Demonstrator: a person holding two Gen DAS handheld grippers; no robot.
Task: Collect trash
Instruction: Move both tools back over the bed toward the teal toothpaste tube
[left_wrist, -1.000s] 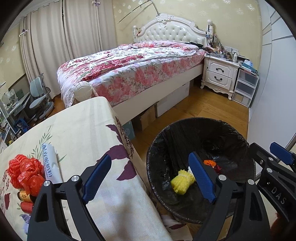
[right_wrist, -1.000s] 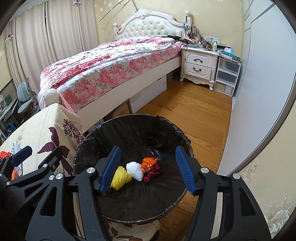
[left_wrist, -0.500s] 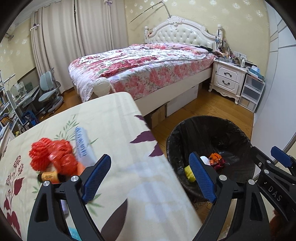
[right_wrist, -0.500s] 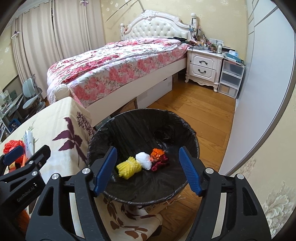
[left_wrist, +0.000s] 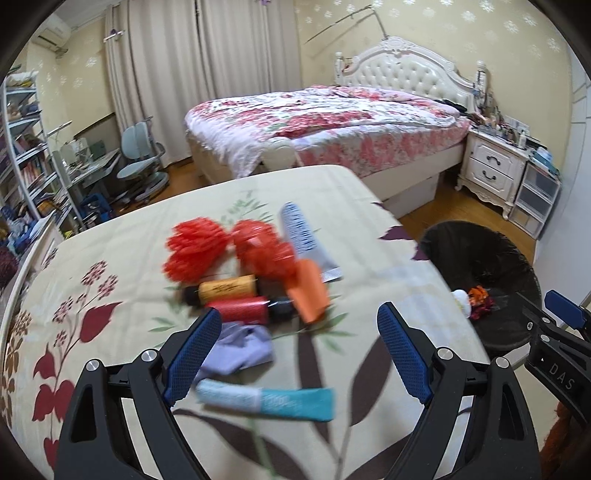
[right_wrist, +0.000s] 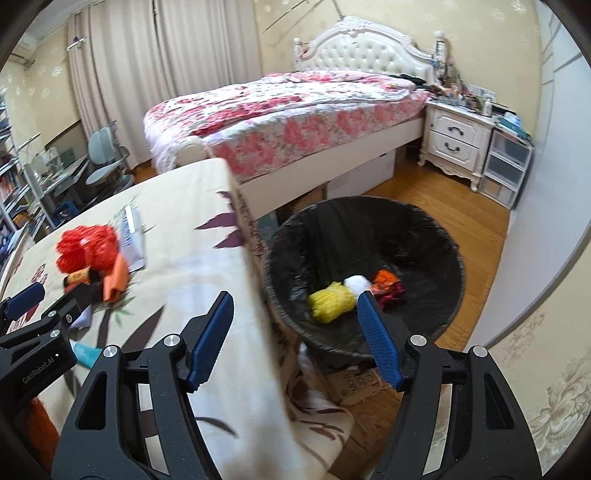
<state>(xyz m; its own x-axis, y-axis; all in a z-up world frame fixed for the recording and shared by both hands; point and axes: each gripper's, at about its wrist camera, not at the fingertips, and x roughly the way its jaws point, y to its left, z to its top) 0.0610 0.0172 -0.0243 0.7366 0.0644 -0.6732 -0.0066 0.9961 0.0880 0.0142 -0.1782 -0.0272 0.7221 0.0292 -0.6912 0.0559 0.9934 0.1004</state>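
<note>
Floral table (left_wrist: 369, 236) edge beside bin (right_wrist: 454, 258), left gripper (left_wrist: 299, 350) and right gripper (right_wrist: 295, 332) both spread, empty.

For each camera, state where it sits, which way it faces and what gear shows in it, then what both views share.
Left wrist: on the left gripper, angled down over the floral-clothed table at the red mesh bundles and teal tube; its open blue-padded fingers show, the right gripper at the right edge.
Right wrist: on the right gripper, angled down across the table edge at the black-lined trash basket; the left gripper at the left edge.
Shared: table, mesh bundles, basket, floral bed.
</note>
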